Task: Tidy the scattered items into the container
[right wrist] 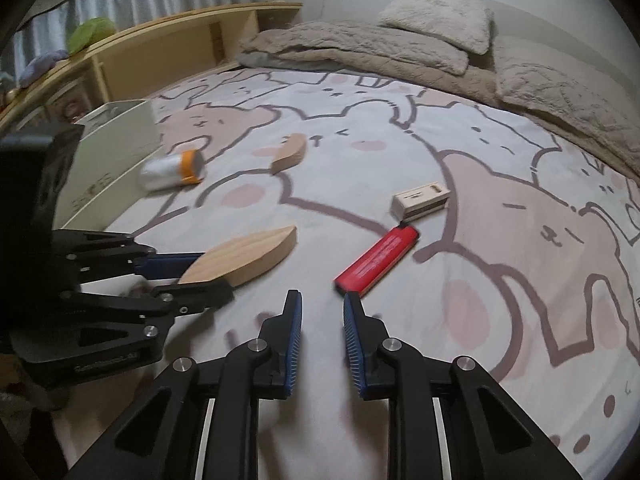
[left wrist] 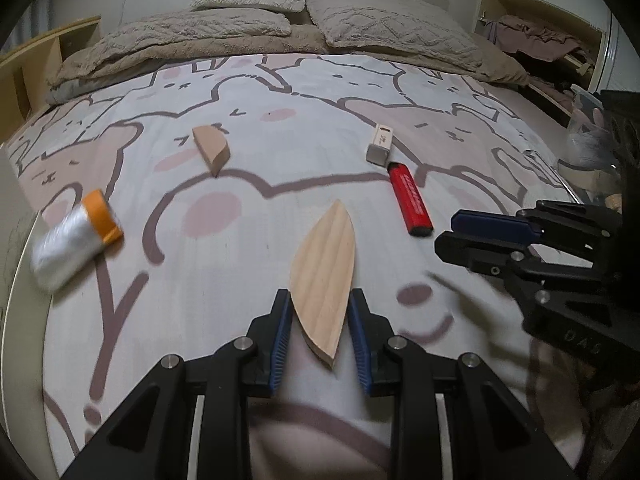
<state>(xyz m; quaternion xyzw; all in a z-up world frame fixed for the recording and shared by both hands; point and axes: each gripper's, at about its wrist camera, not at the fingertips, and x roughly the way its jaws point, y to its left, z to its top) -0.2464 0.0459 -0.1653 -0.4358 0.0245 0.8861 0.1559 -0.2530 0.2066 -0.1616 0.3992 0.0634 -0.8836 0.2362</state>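
Note:
My left gripper (left wrist: 320, 300) is shut on a leaf-shaped wooden piece (left wrist: 325, 276) and holds it just over the bed; it also shows in the right wrist view (right wrist: 248, 254). My right gripper (right wrist: 320, 300) is open and empty, its tips just short of a red lighter (right wrist: 378, 258). The lighter also shows in the left wrist view (left wrist: 410, 200). A small wooden box (right wrist: 420, 200), a wedge-shaped wooden block (right wrist: 290, 152) and a white roll with an orange end (right wrist: 172, 170) lie on the bed. A white container (right wrist: 120, 136) stands at the bed's left edge.
The bed sheet (left wrist: 280, 200) has a cartoon animal print. Beige blankets and pillows (left wrist: 248, 24) lie at the far end. A wooden shelf (right wrist: 160, 40) runs along the left. A clear plastic item (left wrist: 588, 132) sits at the right edge.

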